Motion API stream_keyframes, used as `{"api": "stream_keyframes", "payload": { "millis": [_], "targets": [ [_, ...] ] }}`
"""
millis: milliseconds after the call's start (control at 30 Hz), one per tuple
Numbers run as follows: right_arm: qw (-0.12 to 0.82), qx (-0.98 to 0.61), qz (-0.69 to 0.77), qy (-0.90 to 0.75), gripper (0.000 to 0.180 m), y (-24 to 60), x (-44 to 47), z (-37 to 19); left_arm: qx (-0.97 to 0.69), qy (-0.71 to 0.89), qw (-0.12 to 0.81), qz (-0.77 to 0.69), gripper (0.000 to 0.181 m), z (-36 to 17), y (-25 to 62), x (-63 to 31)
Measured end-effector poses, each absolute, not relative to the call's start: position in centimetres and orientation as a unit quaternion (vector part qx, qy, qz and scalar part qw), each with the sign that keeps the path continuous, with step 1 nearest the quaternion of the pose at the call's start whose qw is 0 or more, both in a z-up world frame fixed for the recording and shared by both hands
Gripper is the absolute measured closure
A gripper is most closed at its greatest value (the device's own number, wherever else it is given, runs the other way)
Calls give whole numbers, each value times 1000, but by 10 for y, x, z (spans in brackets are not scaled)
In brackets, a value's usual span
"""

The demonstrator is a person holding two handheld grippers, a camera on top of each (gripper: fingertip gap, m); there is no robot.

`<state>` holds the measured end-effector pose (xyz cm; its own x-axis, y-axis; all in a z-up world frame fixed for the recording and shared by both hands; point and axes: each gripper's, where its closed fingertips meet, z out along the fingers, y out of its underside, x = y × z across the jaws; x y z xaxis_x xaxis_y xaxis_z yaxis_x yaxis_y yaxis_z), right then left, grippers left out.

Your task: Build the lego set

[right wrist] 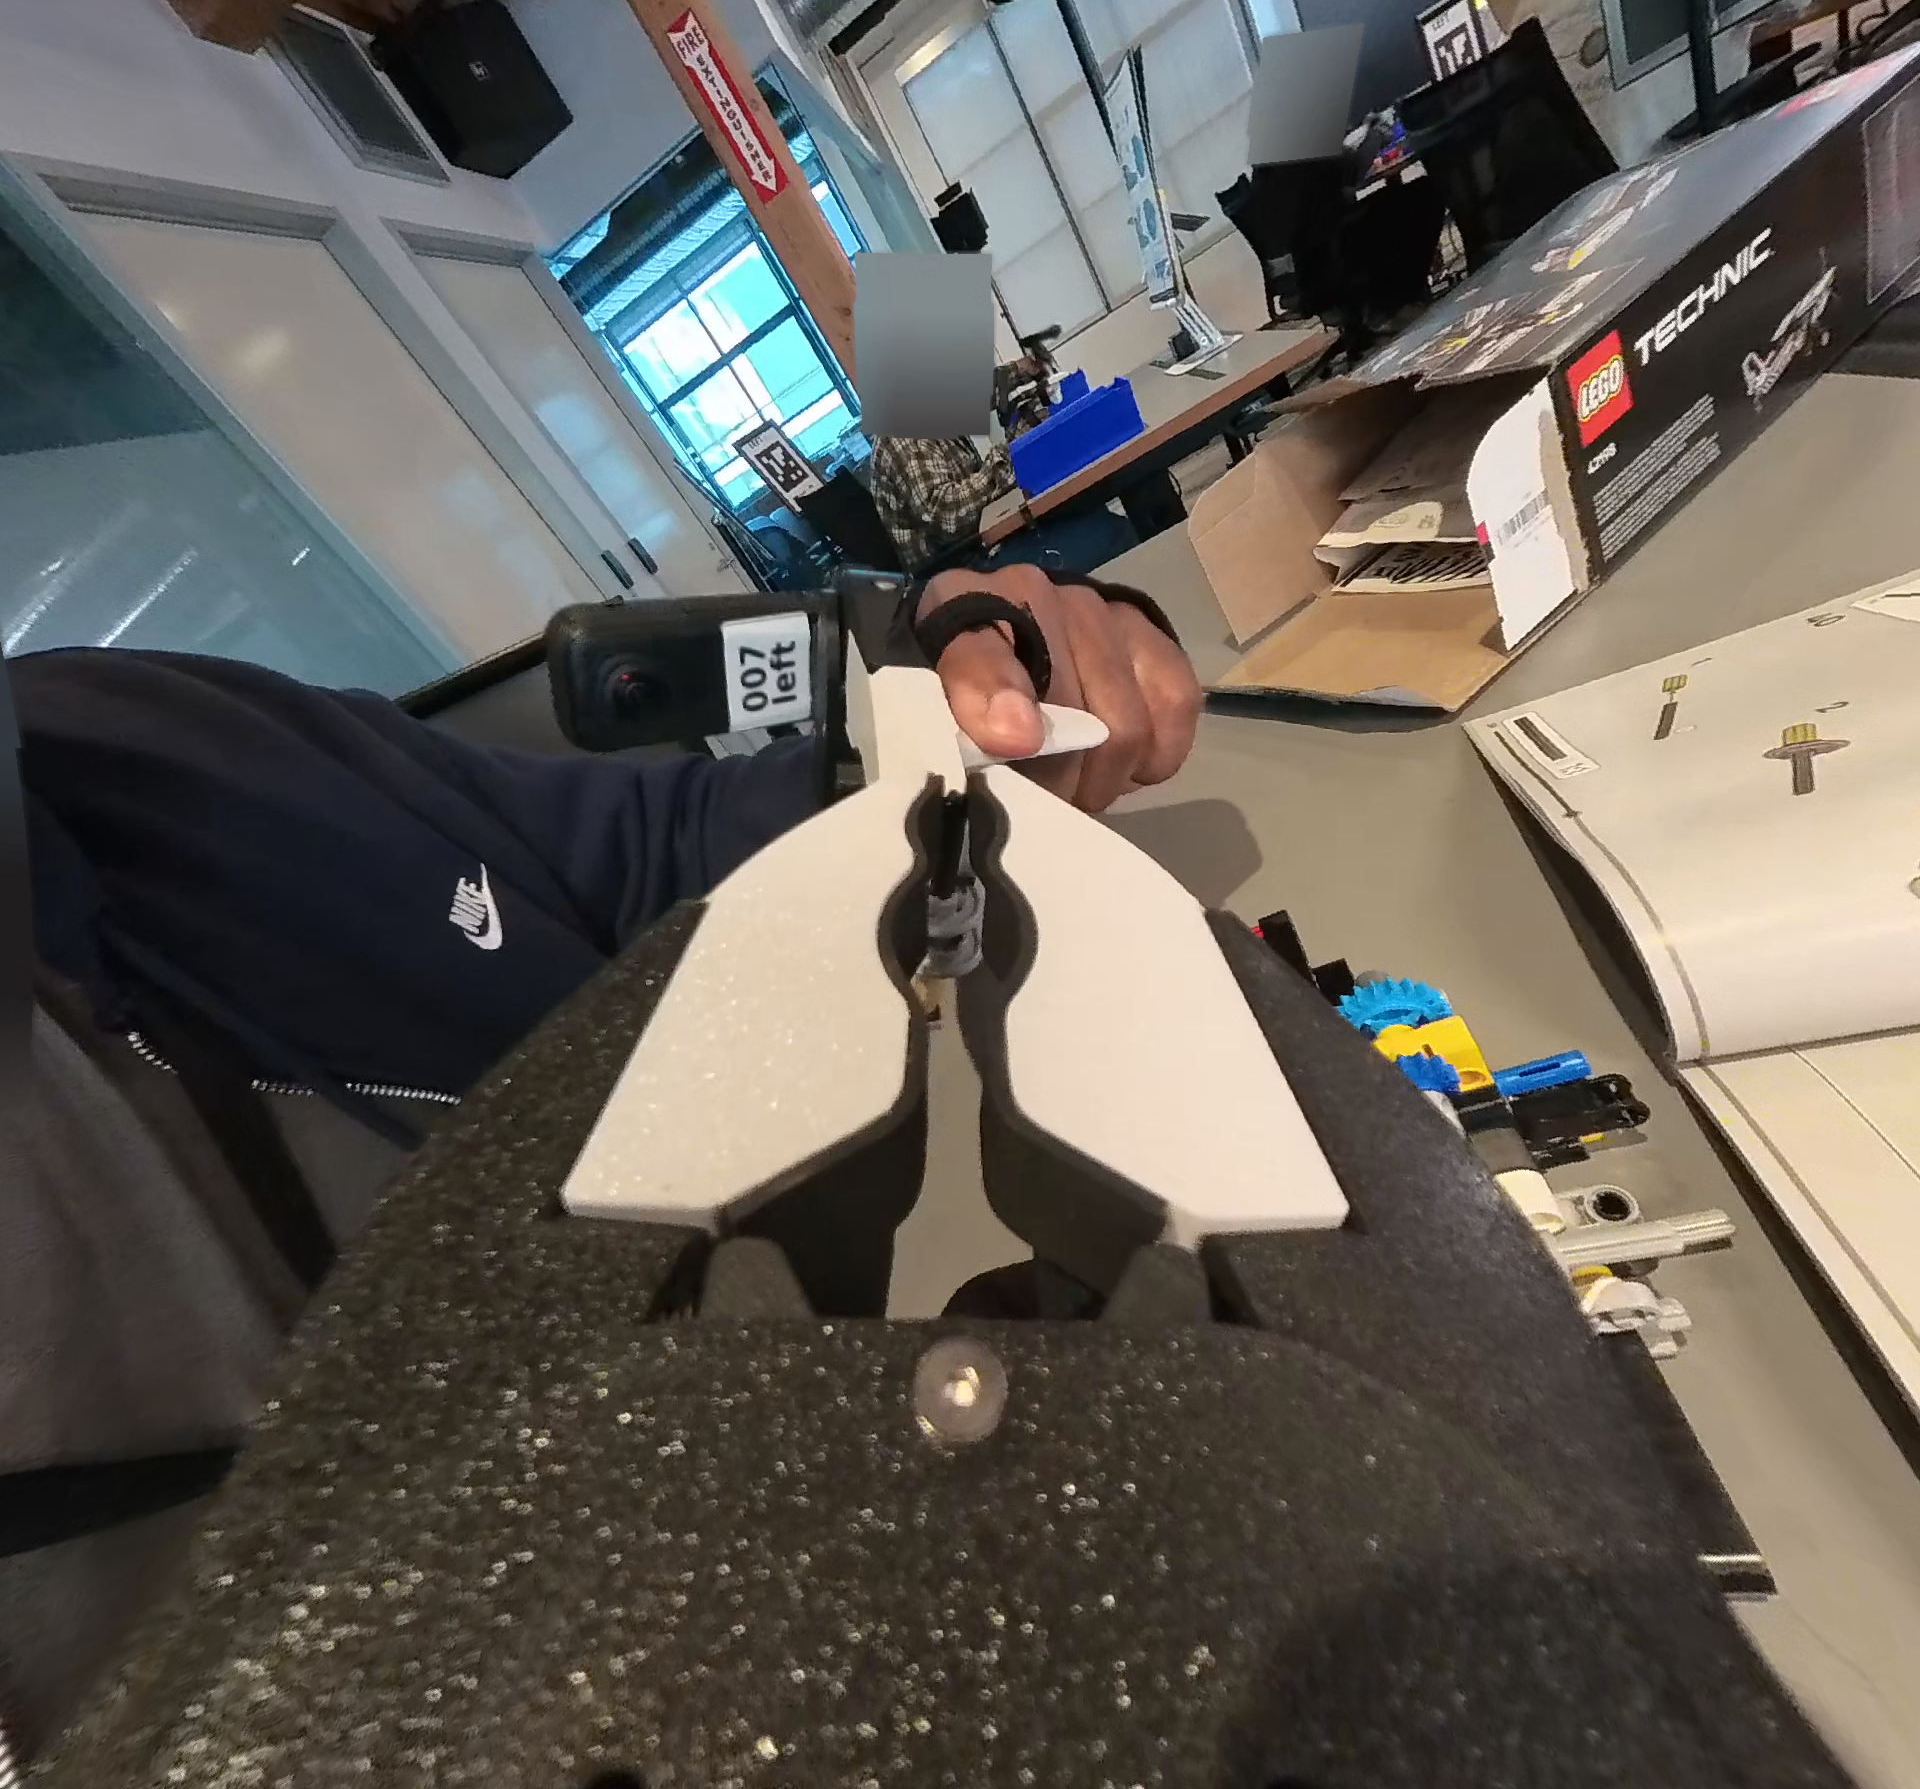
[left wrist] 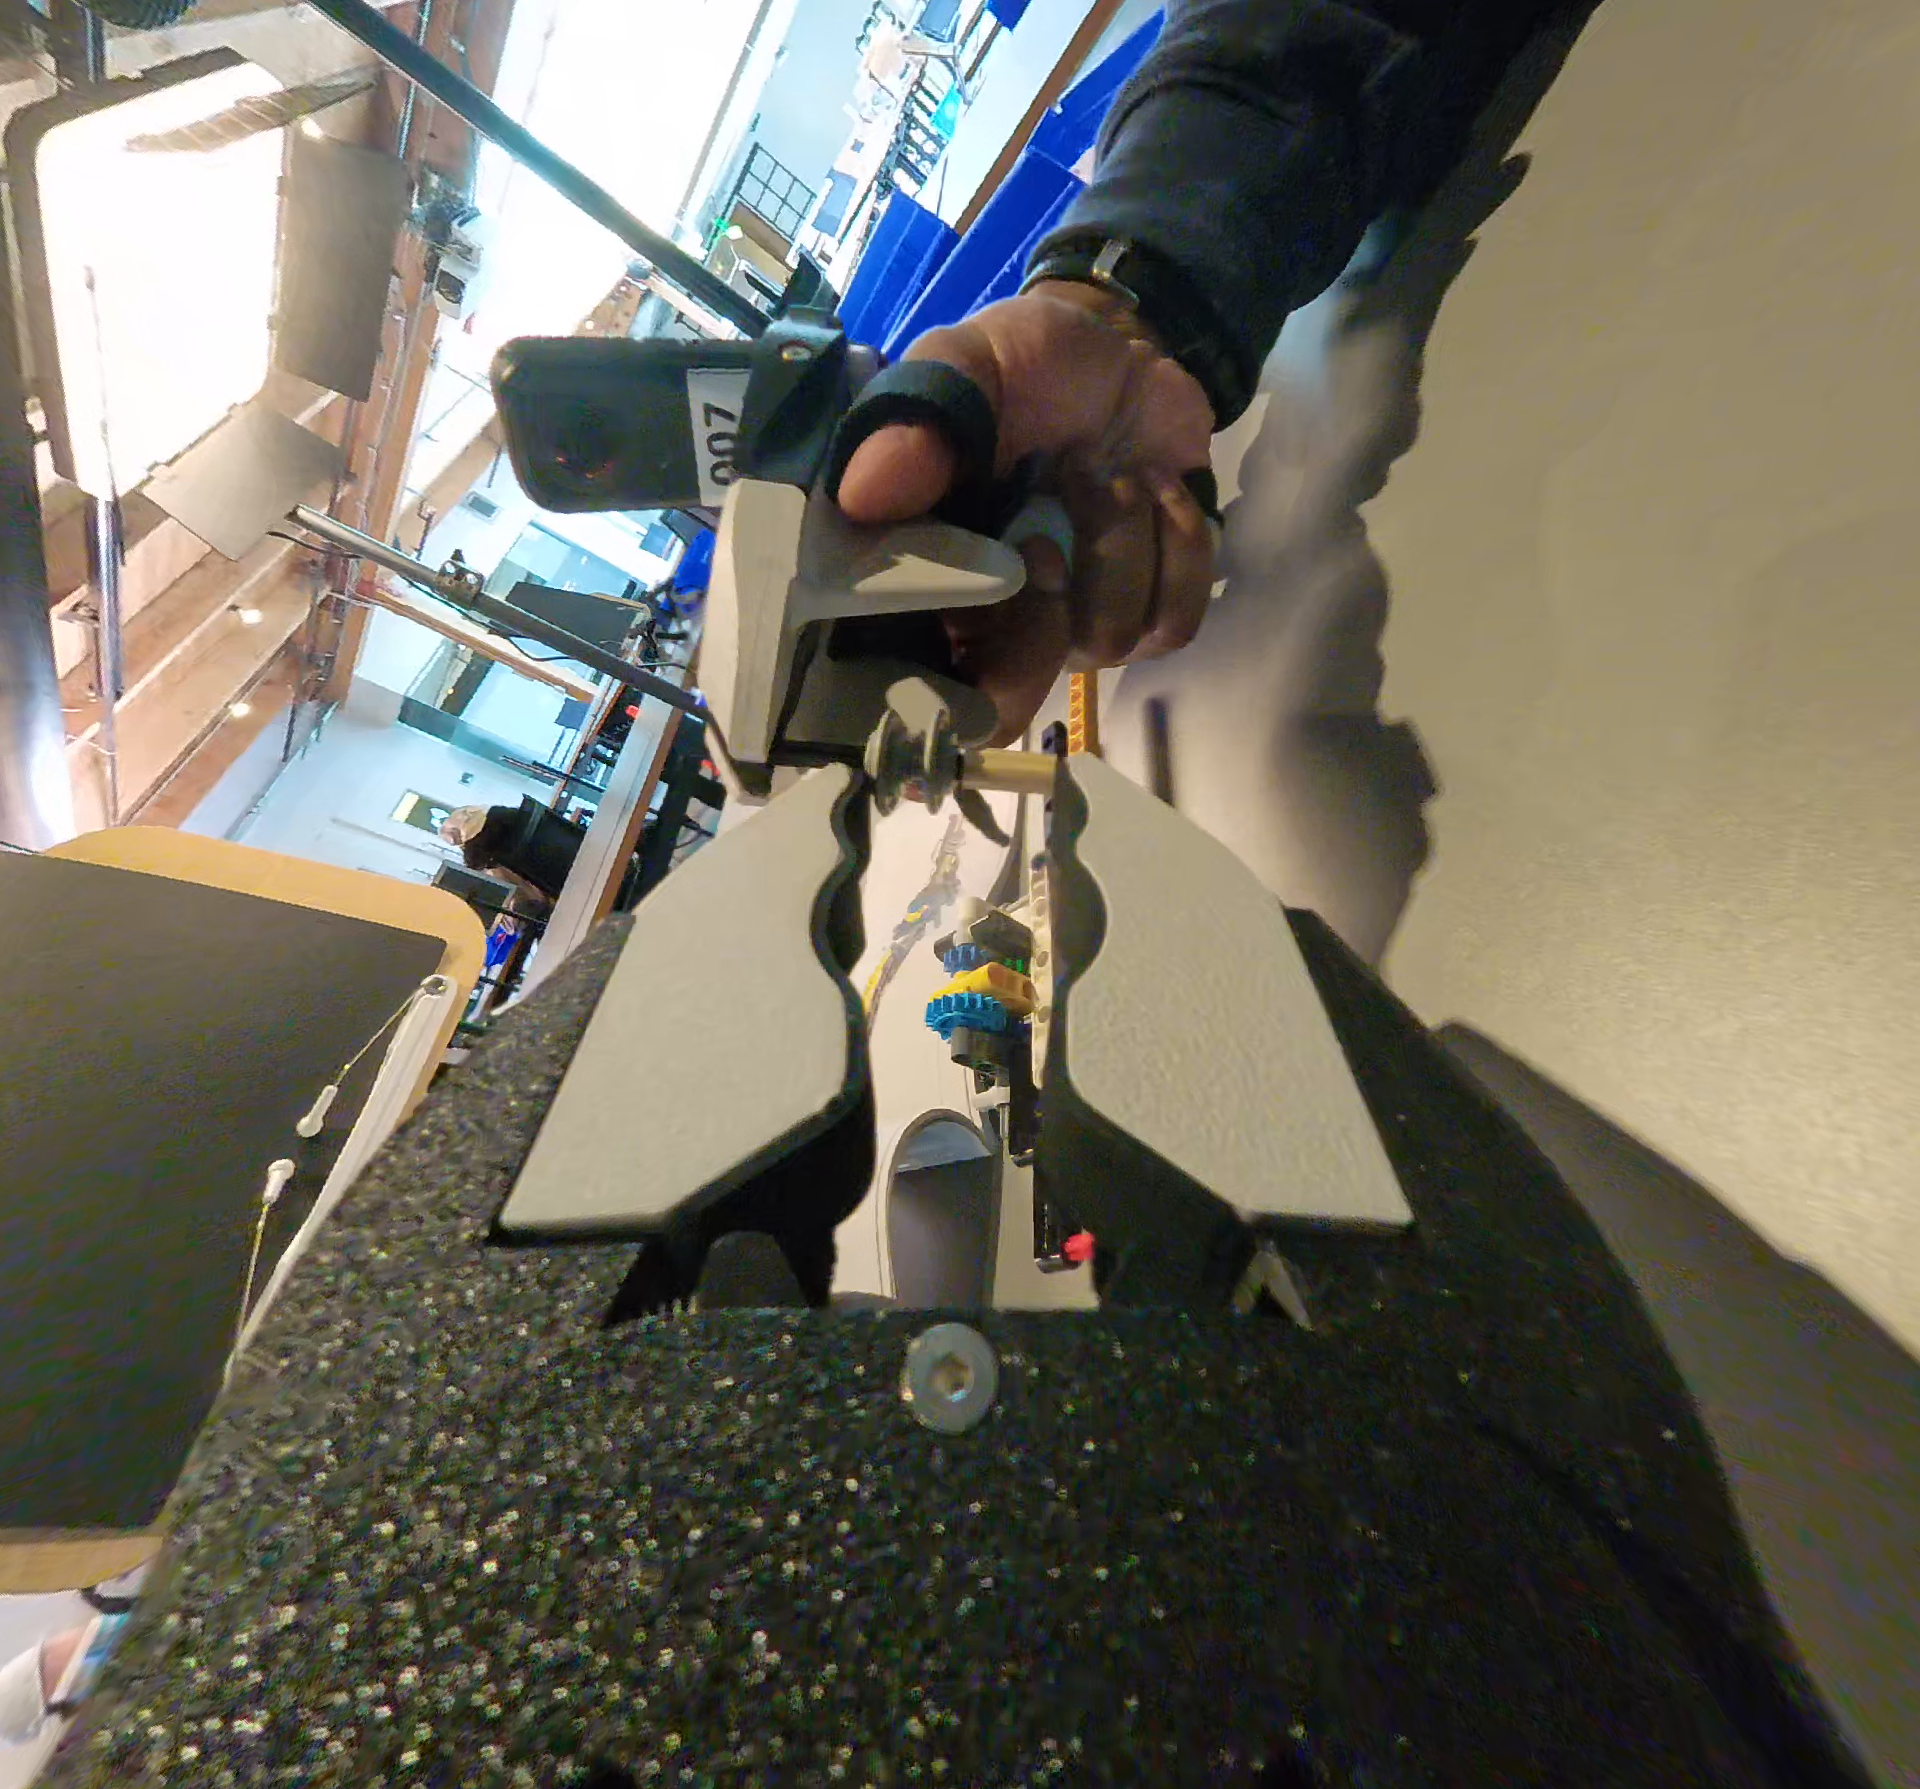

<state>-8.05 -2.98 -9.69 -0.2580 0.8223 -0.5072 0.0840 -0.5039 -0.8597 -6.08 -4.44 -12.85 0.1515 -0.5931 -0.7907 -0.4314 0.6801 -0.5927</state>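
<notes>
**Right gripper** (right wrist: 951, 789): jaws pressed nearly together, pinching the axle. Gripped by the right hand (left wrist: 1070, 492), thumb through a black strap.

**Axle** (right wrist: 954, 913): thin black rod carrying a grey bush, with a tan end. It lies lengthwise in the slot between the right fingers, black end at the tips. In the left wrist view its bush and tan end cross the gap at the left fingertips, the tan end pointing to 3 o'clock.

**Left gripper** (left wrist: 961, 778): jaws spread, a clear gap between them. Whether the tips touch the axle cannot be told. Gripped by the left hand (right wrist: 1081, 690), at 12 o'clock of the right tips.

**Model** (right wrist: 1455, 1053): part-built, with blue gears, a yellow block and black and grey beams. It rests on the table (right wrist: 1351, 856) at 3 o'clock in the right wrist view, just beside the manual.

**Manual** (right wrist: 1714, 856): open, flat on the table, at 2 o'clock.

**Set box** (right wrist: 1662, 389): dark, flap open, at 1 o'clock beyond the manual.

**Carton** (right wrist: 1340, 617): brown, open, touching the set box, printed sheets inside.
</notes>
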Motion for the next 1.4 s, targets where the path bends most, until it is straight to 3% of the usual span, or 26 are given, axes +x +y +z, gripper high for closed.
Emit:
{"api": "stream_keyframes", "payload": {
  "millis": [400,800,1400],
  "targets": [
    [289,-546,663,-424,175,-29,-80,-96,-421,634,638,-116,147,-126,-47,-60],
    [509,-468,469,-550,157,-28,-68,-99,-516,511,632,-270,147,-107,-32,-68],
    [530,-433,465,-562,155,-39,-67,-104,-535,462,588,-392,148,-103,-40,-61]
  ]
}}
